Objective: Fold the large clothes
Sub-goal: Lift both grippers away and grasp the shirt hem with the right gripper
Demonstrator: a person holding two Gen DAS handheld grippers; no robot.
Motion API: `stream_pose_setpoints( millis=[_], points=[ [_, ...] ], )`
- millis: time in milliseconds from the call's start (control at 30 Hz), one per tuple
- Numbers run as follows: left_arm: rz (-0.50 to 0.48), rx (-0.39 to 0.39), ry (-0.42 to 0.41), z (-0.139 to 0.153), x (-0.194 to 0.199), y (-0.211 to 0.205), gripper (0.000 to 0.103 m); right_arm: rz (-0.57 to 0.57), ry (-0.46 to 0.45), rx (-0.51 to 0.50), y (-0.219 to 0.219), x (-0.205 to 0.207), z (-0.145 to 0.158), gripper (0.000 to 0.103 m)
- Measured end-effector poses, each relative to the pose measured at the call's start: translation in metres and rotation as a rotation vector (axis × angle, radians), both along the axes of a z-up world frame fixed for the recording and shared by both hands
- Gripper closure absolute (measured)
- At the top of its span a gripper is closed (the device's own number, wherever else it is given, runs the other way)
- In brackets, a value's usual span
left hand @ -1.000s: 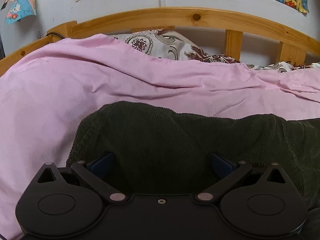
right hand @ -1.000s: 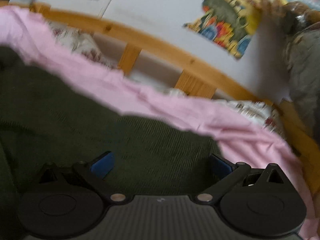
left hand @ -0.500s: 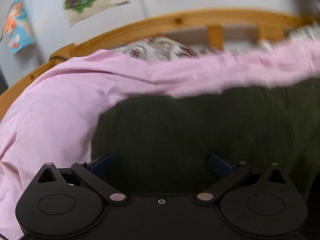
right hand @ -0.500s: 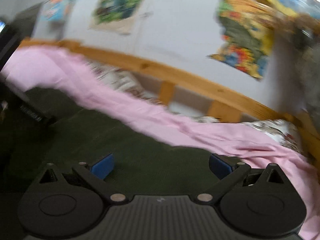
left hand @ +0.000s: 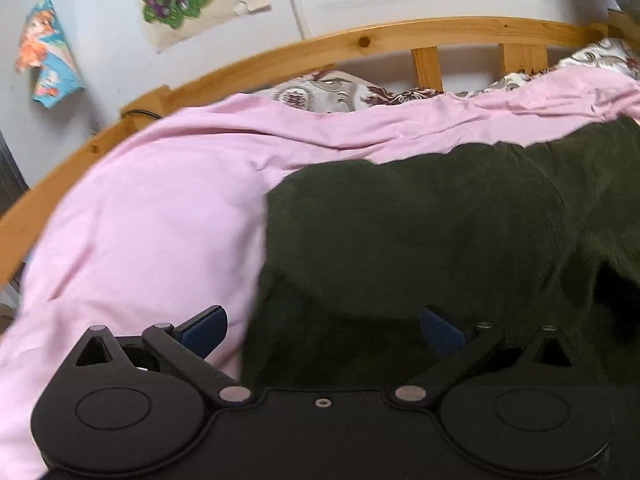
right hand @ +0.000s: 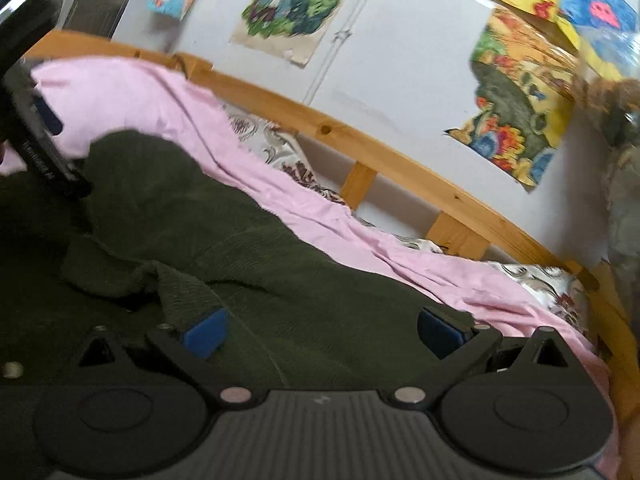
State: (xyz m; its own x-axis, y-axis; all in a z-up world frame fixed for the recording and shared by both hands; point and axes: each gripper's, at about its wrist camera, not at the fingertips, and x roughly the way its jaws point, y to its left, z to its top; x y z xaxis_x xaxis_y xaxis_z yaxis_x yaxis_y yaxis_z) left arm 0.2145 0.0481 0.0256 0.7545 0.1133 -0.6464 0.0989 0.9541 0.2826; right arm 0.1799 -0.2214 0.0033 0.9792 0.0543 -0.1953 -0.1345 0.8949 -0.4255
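- Bedroom: white wall with cartoon posters [right hand: 298,6], wooden bed frame [left hand: 400,36], pink sheet [left hand: 152,216] over the mattress, patterned pillows [left hand: 328,94] along the headboard edge.
- Dark green corduroy garment [left hand: 440,232] spread on the sheet, reaching from the bed's middle toward the near edge, with a bunched fold [right hand: 132,276] on its left part.
- Left gripper [left hand: 322,326] with blue pads spread wide, nothing between them, at the garment's left edge, one pad over pink sheet.
- Right gripper [right hand: 320,330] likewise spread and empty, low over the garment's right part.
- Compared with a second ago: both cameras sit higher and tilted, more wall in view; left view shifted so the garment's left edge now lies between the pads rather than cloth filling the gap.
- Likely meaning: repositioning between folds, hunting for the next edge to pinch; no fold under way.
- Writing: faint white lettering on the left tool's side in the right view, too blurred to read; no brand legible.
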Motion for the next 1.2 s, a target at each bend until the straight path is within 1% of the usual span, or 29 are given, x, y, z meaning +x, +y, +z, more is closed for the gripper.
stream_pose_setpoints(
  millis=[100, 200, 267, 300, 367, 433, 500, 567, 633, 700, 800, 867, 967, 1033, 1067, 1100, 1133, 1167, 1200],
  points=[
    [-0.018, 0.043, 0.013, 0.009, -0.033, 0.016, 0.001, 0.002, 0.037, 0.041, -0.015, -0.031, 0.009, 0.000],
    [-0.024, 0.072, 0.040, 0.014, -0.061, 0.031, 0.001, -0.022, 0.076, 0.074, -0.026, -0.058, 0.012, 0.000],
    [-0.017, 0.059, 0.064, 0.015, -0.077, 0.041, 0.001, -0.020, 0.110, 0.083, -0.032, -0.077, 0.010, 0.000],
    [-0.018, 0.040, 0.087, 0.016, -0.085, 0.048, 0.001, -0.021, 0.131, 0.084, -0.035, -0.084, 0.009, 0.000],
    [-0.029, 0.022, 0.122, 0.014, -0.097, 0.057, 0.001, -0.014, 0.195, 0.080, -0.042, -0.096, 0.006, 0.000],
    [-0.067, 0.028, 0.142, 0.011, -0.112, 0.063, 0.001, 0.003, 0.263, 0.063, -0.047, -0.106, 0.003, 0.000],
    [-0.116, 0.043, 0.152, 0.006, -0.122, 0.063, 0.001, 0.025, 0.344, 0.018, -0.049, -0.114, -0.003, 0.000],
    [-0.142, 0.050, 0.162, 0.003, -0.126, 0.060, 0.001, 0.062, 0.413, -0.035, -0.048, -0.123, -0.011, 0.000],
    [-0.171, 0.033, 0.176, 0.000, -0.128, 0.053, 0.001, 0.104, 0.477, -0.076, -0.043, -0.133, -0.020, 0.000],
    [-0.211, 0.011, 0.178, -0.001, -0.129, 0.045, 0.001, 0.147, 0.519, -0.114, -0.039, -0.141, -0.029, 0.000],
    [-0.278, -0.002, 0.163, -0.003, -0.130, 0.024, 0.001, 0.185, 0.581, -0.128, -0.031, -0.143, -0.041, 0.000],
    [-0.320, -0.008, 0.160, -0.005, -0.131, 0.012, 0.001, 0.186, 0.588, -0.151, -0.022, -0.142, -0.049, 0.000],
    [-0.386, -0.032, 0.196, -0.010, -0.131, -0.006, 0.001, 0.172, 0.613, -0.215, -0.010, -0.135, -0.065, 0.001],
    [-0.430, -0.038, 0.210, -0.012, -0.132, -0.017, 0.001, 0.150, 0.592, -0.254, -0.007, -0.133, -0.070, 0.001],
    [-0.445, -0.036, 0.209, -0.012, -0.132, -0.022, 0.001, 0.132, 0.576, -0.262, -0.007, -0.132, -0.069, 0.004],
    [-0.464, -0.035, 0.207, -0.012, -0.131, -0.025, 0.001, 0.127, 0.568, -0.250, -0.010, -0.131, -0.065, 0.009],
    [-0.482, -0.035, 0.206, -0.012, -0.132, -0.027, 0.001, 0.127, 0.562, -0.216, -0.013, -0.131, -0.059, 0.011],
    [-0.494, -0.033, 0.203, -0.011, -0.134, -0.029, 0.001, 0.131, 0.559, -0.180, -0.018, -0.130, -0.054, 0.016],
    [-0.506, -0.030, 0.201, -0.011, -0.135, -0.031, 0.001, 0.145, 0.563, -0.135, -0.024, -0.130, -0.047, 0.024]
  ],
)
